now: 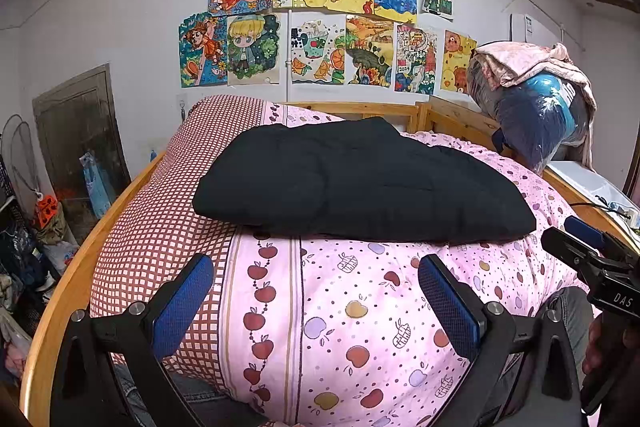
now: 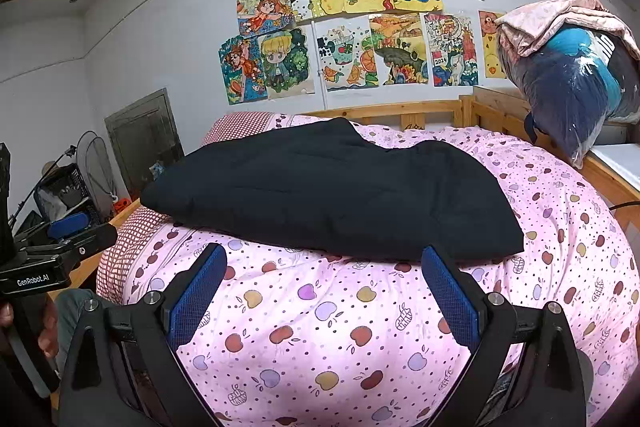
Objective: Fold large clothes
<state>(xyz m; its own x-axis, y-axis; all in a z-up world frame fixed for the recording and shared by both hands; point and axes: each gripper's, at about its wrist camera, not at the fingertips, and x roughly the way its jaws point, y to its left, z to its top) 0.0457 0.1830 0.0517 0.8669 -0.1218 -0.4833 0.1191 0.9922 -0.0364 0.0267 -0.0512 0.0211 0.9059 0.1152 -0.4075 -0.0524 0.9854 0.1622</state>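
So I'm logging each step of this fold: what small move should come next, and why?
Probably bring both grippers forward to the near edge of the black garment. It lies as a thick, partly folded slab on the pink apple-print quilt, while the left gripper and right gripper are open, hold nothing and sit short of it. Whether another fold is needed I cannot tell.

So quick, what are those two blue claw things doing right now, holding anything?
Left gripper: open, holding nothing, short of the black garment.
Right gripper: open, holding nothing as well.
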